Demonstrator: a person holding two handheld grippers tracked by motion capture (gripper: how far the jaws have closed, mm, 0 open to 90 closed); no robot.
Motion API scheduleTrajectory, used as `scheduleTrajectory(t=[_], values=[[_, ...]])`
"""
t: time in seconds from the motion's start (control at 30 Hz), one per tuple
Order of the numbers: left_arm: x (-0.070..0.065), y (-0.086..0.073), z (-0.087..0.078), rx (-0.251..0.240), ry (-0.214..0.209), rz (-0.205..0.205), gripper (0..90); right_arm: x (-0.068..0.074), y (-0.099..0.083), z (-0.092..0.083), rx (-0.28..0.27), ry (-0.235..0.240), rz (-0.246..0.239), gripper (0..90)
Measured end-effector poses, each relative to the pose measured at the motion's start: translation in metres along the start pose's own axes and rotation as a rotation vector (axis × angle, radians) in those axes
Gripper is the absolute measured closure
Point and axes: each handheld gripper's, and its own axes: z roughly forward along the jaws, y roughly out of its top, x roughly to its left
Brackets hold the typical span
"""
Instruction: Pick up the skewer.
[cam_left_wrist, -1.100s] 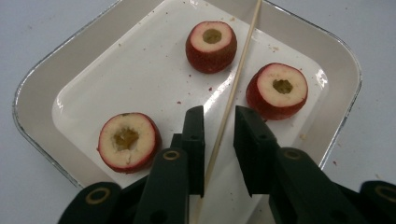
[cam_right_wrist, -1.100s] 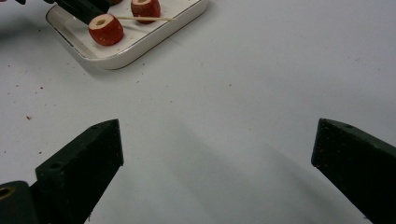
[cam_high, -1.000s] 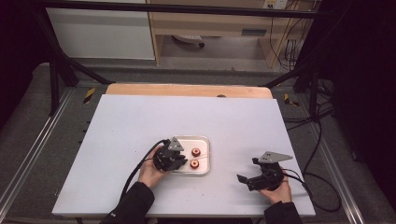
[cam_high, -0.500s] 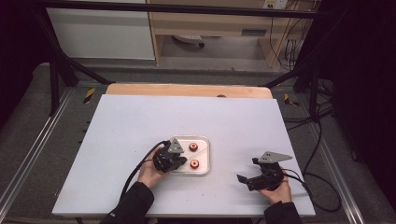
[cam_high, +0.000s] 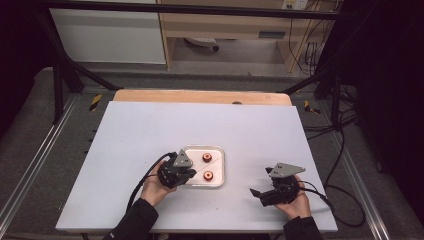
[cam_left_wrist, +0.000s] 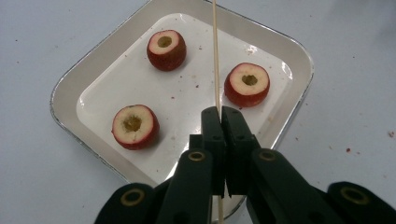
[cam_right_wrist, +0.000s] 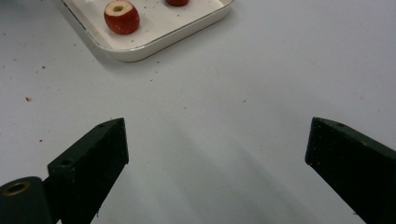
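Skewer risk: your left tool is pinching it thinly over the tray of cored fruit; tilting could slip it. Right tool is hanging wide open.

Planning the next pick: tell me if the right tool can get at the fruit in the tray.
Probably yes. The right tool is open and empty, with bare table between it and the tray; the nearest fruit sits uncovered.

Bright lit table, dark surroundings; soft shadows, slight blur
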Motion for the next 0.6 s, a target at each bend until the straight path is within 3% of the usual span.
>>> scheduleTrajectory(t=[0.07, 0.17, 0.2, 0.3, 0.37, 0.4, 0.43, 0.47, 0.5, 0.6], values=[[-0.002, 0.001, -0.001, 0.004, -0.005, 0.004, 88.8, 0.002, 0.003, 0.001, 0.011, -0.004, -0.024, 6.9], [-0.011, 0.006, -0.001, 0.015, -0.012, 0.030, 88.7, 0.013, 0.013, 0.006, 0.028, -0.008, -0.118, 11.9], [-0.011, 0.006, -0.001, 0.015, -0.012, 0.030, 88.7, 0.013, 0.013, 0.006, 0.028, -0.008, -0.118, 11.9], [-0.022, 0.016, -0.001, 0.031, -0.025, 0.060, 88.7, 0.025, 0.022, 0.011, 0.051, -0.027, -0.219, 16.1], [-0.029, 0.022, -0.001, 0.033, -0.030, 0.082, 88.7, 0.030, 0.026, 0.013, 0.056, -0.035, -0.272, 18.1], [-0.029, 0.022, -0.001, 0.033, -0.030, 0.082, 88.7, 0.030, 0.026, 0.013, 0.056, -0.035, -0.272, 18.1], [-0.036, 0.028, 0.000, 0.033, -0.040, 0.099, 88.7, 0.035, 0.029, 0.014, 0.062, -0.048, -0.324, 19.9], [-0.036, 0.028, 0.000, 0.033, -0.040, 0.099, 88.7, 0.035, 0.029, 0.014, 0.062, -0.048, -0.324, 19.9], [-0.042, 0.034, 0.002, 0.037, -0.050, 0.116, 88.7, 0.038, 0.032, 0.014, 0.066, -0.064, -0.377, 21.7], [-0.048, 0.040, 0.004, 0.043, -0.054, 0.135, 88.7, 0.044, 0.035, 0.013, 0.065, -0.083, -0.443, 25.0]])
